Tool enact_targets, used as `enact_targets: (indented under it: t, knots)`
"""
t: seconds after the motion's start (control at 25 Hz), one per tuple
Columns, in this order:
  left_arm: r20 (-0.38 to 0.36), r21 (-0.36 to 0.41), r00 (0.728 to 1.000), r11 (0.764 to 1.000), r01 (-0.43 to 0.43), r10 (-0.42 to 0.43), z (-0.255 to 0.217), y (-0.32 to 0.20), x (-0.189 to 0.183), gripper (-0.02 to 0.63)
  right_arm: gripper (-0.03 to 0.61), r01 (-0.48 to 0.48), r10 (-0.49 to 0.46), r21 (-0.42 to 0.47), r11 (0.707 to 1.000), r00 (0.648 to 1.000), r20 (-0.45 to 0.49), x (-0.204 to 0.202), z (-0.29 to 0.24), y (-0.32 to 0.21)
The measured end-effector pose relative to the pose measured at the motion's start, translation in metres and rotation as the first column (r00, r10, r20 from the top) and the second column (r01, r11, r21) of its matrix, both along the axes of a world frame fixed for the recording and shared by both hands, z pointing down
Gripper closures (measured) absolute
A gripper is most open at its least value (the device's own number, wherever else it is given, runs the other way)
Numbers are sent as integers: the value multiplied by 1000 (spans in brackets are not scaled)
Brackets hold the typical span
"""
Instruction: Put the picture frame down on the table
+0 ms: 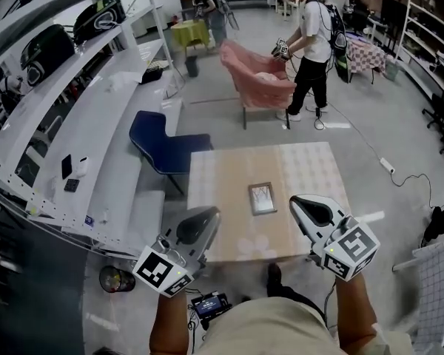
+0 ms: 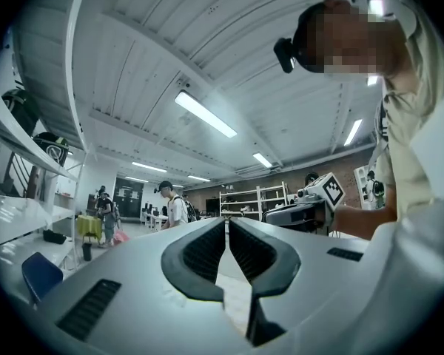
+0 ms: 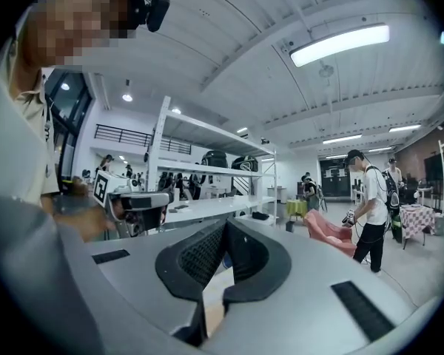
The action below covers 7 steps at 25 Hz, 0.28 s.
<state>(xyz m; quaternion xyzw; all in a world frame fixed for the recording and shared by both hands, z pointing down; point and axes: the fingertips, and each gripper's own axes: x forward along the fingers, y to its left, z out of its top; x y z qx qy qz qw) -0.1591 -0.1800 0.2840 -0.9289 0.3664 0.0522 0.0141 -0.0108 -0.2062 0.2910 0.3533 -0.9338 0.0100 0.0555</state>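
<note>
1. The picture frame (image 1: 263,197) lies flat on the desk (image 1: 222,176), ahead of and between the 2 tools, touching neither.
2. It is a small rectangle, with a dark rim holding a pale sheet.
3. The left tool (image 1: 205,219) is closed, and its ribbed black pads (image 2: 203,251) meet with nothing between them.
4. The right tool (image 1: 308,207) is likewise closed and empty.
5. Both tools have smooth grey shells, and each carries a marker cube (image 1: 161,270) of black-and-white squares.
6. The desk top is square with a pale wood look.
</note>
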Motion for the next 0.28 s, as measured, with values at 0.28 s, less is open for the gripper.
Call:
enact_targets:
  t: [0.28]
  knots:
    - [-3, -4, 1000, 1000, -6, 6, 10, 20, 0, 588, 554, -26, 26, 2, 1000, 1000, 2, 6, 5, 18]
